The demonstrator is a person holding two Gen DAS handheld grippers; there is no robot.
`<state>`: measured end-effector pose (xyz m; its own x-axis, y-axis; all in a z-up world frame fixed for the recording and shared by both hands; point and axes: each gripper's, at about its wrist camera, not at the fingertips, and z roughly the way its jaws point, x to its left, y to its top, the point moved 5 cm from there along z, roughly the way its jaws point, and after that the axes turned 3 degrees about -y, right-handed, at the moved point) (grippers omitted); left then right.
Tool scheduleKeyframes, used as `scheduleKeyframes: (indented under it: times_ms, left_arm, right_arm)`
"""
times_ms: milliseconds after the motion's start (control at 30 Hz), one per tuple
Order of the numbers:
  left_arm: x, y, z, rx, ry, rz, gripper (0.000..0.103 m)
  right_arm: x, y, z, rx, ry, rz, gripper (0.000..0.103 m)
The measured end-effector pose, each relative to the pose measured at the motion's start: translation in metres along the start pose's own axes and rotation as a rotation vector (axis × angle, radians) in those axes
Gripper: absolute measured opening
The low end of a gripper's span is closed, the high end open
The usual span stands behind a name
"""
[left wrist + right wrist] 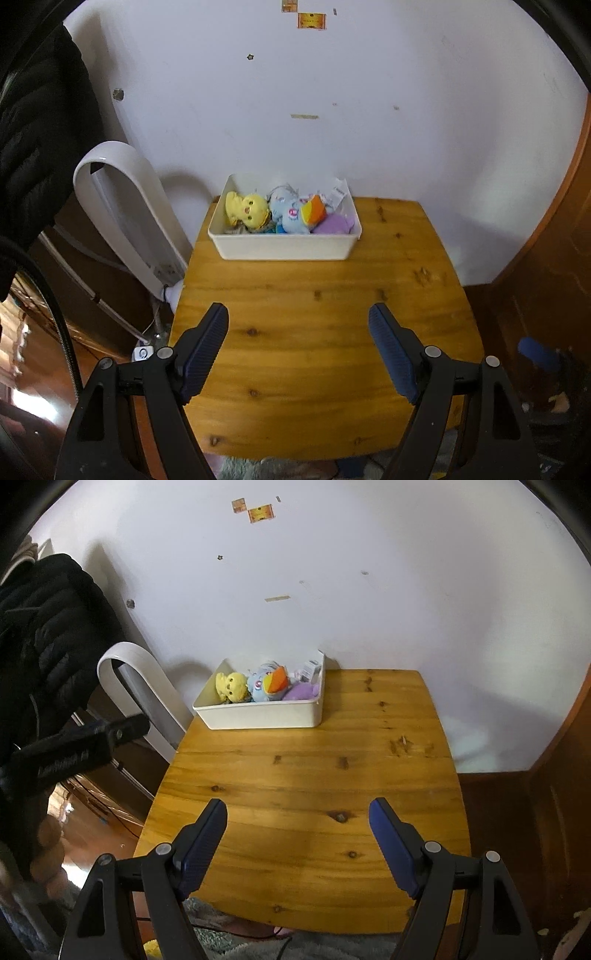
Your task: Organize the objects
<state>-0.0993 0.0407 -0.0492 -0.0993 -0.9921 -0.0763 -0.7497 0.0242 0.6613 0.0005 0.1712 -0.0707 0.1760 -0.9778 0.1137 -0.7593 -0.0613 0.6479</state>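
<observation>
A white bin (pixel 282 249) stands at the far edge of the wooden table (pixel 317 343), against the wall. It holds a yellow plush (pixel 247 210), a blue plush with an orange patch (pixel 295 216), a purple plush (pixel 334 223) and a clear packet (pixel 338 192). The bin also shows in the right wrist view (pixel 262 714) at the table's far left corner. My left gripper (pixel 298 314) is open and empty above the near half of the table. My right gripper (pixel 297 808) is open and empty above the near half too. The left gripper's body (pixel 81 749) shows at the left of the right wrist view.
A white looped fan (pixel 125 218) stands left of the table. A black jacket (pixel 37 140) hangs at far left. The wall runs right behind the bin. A brown wooden panel (pixel 561 775) is on the right. A grey rug (pixel 332 947) lies below the table's near edge.
</observation>
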Motion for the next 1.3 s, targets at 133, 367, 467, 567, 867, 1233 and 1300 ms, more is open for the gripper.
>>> scheduleKeyframes:
  times_ms: [133,367,467,567,867,1233,1300]
  left_arm:
    - [-0.007,-0.015,-0.007,0.022,0.001,0.001,0.081]
    - [-0.015,-0.036,-0.02,-0.002,0.039,0.013,0.081]
    - [-0.014,-0.04,-0.019,0.016,0.029,-0.001,0.081]
    - [-0.012,-0.044,-0.018,0.039,0.026,-0.026,0.081]
    - [-0.014,-0.046,-0.02,0.043,0.039,-0.041,0.081]
    - [-0.022,-0.048,-0.011,0.086,0.007,-0.055,0.081]
    - [-0.024,-0.049,-0.01,0.092,0.002,-0.053,0.081]
  right_arm:
    - [-0.002,-0.004,-0.004,0.003,0.003,0.017,0.08]
    - [-0.008,-0.01,-0.012,-0.003,0.011,0.035,0.08]
    - [-0.01,-0.011,-0.012,0.009,0.009,0.034,0.08]
    - [-0.007,-0.011,-0.015,0.012,0.02,0.022,0.08]
    - [-0.004,-0.01,-0.02,-0.024,0.014,-0.013,0.08]
    - [-0.01,-0.01,-0.018,-0.015,0.006,-0.007,0.08]
    - [-0.012,-0.01,-0.017,-0.012,0.003,-0.006,0.08]
